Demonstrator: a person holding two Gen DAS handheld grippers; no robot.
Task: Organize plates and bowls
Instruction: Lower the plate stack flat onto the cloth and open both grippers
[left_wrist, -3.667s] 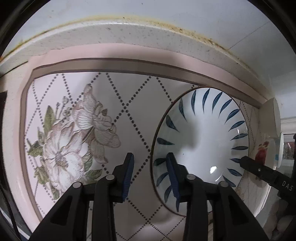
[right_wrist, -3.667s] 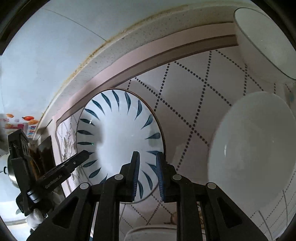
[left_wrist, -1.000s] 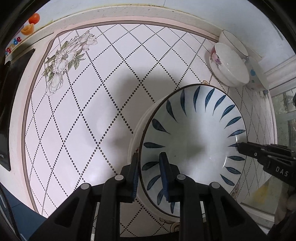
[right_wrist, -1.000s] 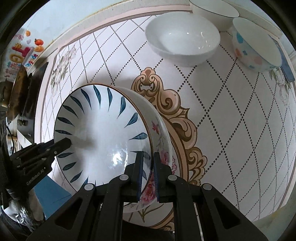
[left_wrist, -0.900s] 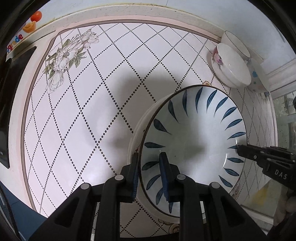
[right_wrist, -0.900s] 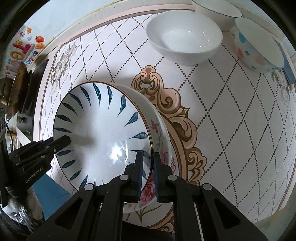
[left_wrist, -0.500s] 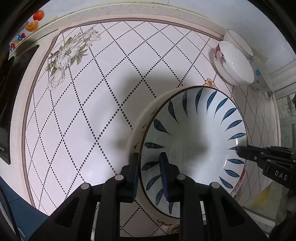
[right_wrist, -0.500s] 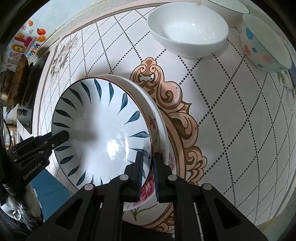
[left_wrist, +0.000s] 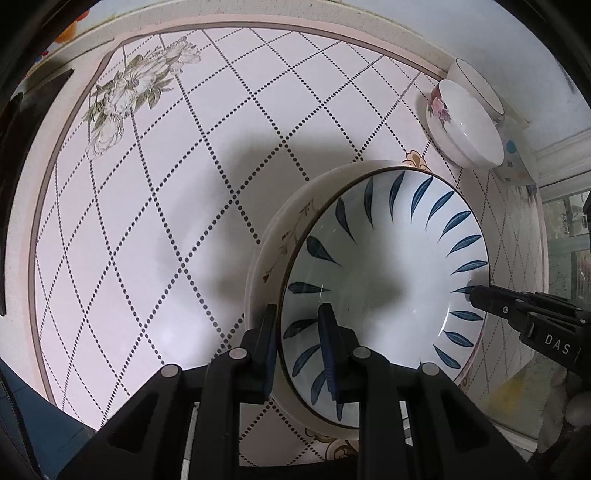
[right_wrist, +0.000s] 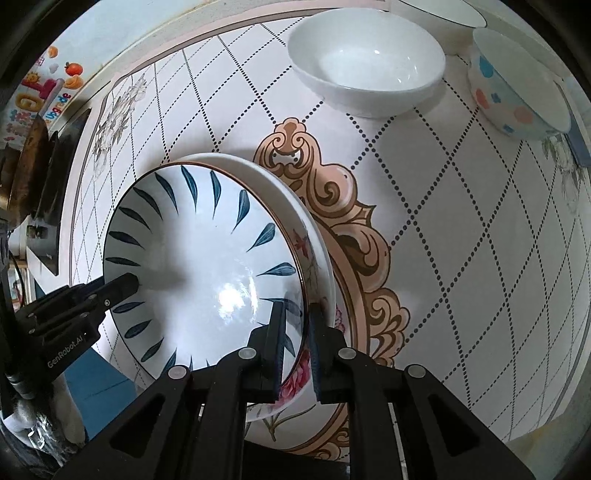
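Note:
A white plate with blue leaf strokes is held by both grippers, just above or on a floral-rimmed plate; I cannot tell if they touch. My left gripper is shut on the blue-leaf plate's near-left rim. My right gripper is shut on its opposite rim. Each gripper shows in the other's view, the right one in the left wrist view and the left one in the right wrist view.
The table has a diamond-dotted cloth with a flower print and a gold scroll medallion. A white bowl, a spotted bowl and a third bowl stand at the far edge.
Both grippers have carried the blue-leaf plate from the far side of the table towards the middle and lowered it over the floral plate. In the last second it sank a little further.

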